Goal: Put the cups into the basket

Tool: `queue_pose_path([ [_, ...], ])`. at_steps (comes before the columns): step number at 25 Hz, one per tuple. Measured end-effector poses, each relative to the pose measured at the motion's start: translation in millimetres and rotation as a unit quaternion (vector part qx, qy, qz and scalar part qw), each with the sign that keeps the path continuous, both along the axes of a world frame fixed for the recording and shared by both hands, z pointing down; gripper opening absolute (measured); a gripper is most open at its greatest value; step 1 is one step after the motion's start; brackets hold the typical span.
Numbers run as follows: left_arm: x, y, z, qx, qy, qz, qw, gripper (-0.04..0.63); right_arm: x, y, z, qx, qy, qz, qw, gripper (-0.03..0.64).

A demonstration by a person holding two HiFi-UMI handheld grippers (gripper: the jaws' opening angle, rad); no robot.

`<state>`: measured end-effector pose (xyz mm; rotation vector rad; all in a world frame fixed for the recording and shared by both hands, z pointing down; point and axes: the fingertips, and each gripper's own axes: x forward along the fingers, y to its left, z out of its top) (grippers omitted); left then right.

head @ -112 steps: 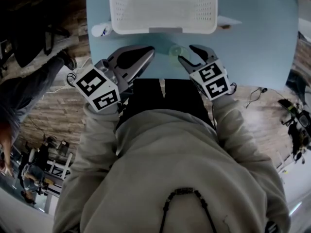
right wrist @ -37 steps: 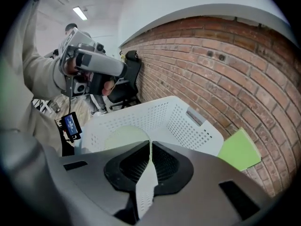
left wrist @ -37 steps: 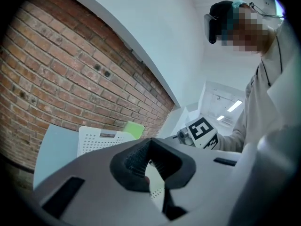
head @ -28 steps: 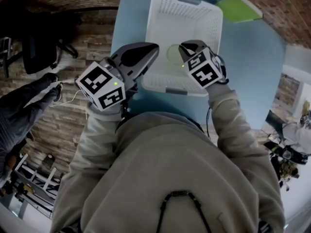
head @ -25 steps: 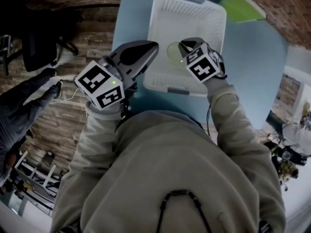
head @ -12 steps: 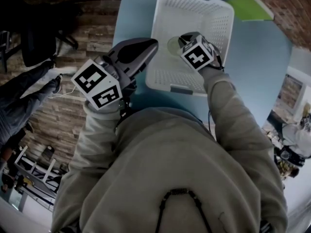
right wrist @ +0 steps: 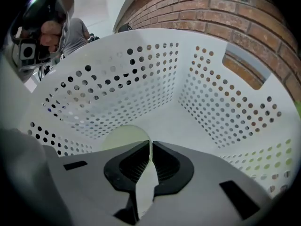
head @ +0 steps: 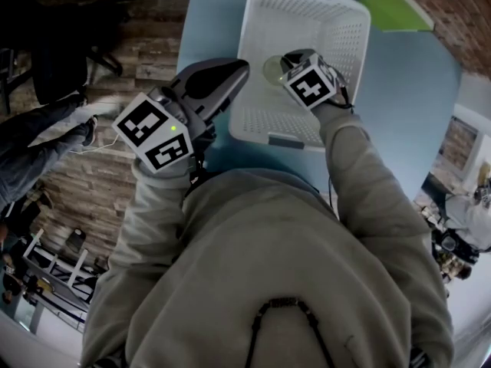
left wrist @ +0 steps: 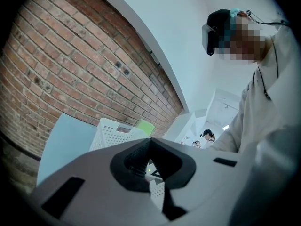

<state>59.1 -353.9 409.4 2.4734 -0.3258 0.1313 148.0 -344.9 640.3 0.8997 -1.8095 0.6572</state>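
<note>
The left tongs (head: 239,69) hang closed and empty at the left rim of the basket (head: 347,37), above the blue tabletop (head: 406,98). To their right, the right tongs (head: 288,61) point steeply down inside the basket, pinched tight on the rim of a pale green cup (head: 273,69), low between the perforated walls.

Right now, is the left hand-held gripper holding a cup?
No, the left hand-held gripper is shut on nothing; the cup sits in the right hand-held gripper.
</note>
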Motion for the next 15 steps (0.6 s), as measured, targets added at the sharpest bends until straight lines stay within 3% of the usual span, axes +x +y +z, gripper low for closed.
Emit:
queue_pose_path([
  [15,0.3,1.4,1.0,-0.002,-0.001,0.001,1.0000,-0.005,-2.9,0.1,0.8,-0.004,-0.005,0.003,1.000,0.029],
])
